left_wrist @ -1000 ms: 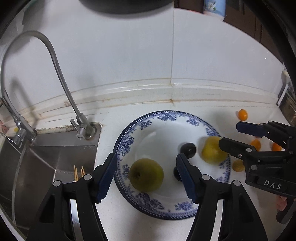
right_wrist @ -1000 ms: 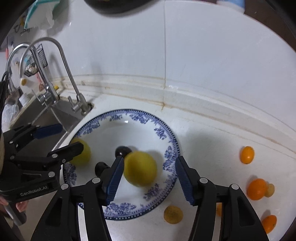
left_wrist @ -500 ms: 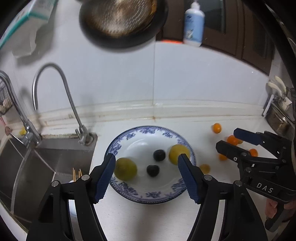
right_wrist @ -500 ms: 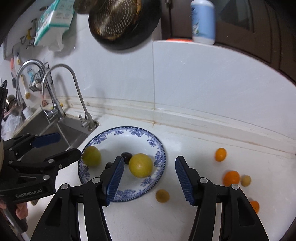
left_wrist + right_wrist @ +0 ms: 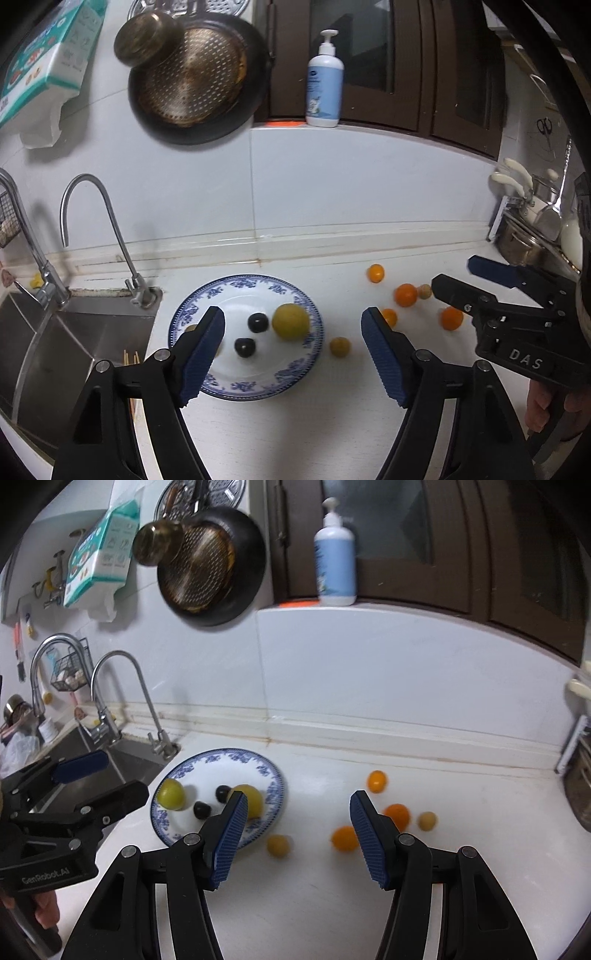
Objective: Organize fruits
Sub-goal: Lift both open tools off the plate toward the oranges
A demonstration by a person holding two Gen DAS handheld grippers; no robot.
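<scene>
A blue-and-white plate point(image 5: 295, 384) point(image 5: 271, 771) sits on the white counter. It holds a yellow fruit point(image 5: 291, 321) point(image 5: 252, 798), two dark plums point(image 5: 258, 322) point(image 5: 201, 809) and a yellow-green fruit point(image 5: 171, 794), mostly hidden behind a finger in the left wrist view. Several small orange fruits point(image 5: 405, 294) point(image 5: 344, 838) and a small yellow one point(image 5: 340, 347) point(image 5: 277, 845) lie loose to the plate's right. My left gripper point(image 5: 291, 354) is open and empty, high above the plate. My right gripper point(image 5: 295, 834) is open and empty above the counter right of the plate.
A steel sink point(image 5: 55, 343) with two taps point(image 5: 92, 206) lies left of the plate. A dark pan point(image 5: 199, 77) and a tissue box point(image 5: 40, 55) hang on the wall. A soap bottle point(image 5: 325, 81) stands on the ledge. Pots and utensils point(image 5: 528, 229) crowd the far right.
Both grippers have pulled up and back from the plate, open and empty. The two large fruits stay on the plate. Much more of the counter and wall shows now.
</scene>
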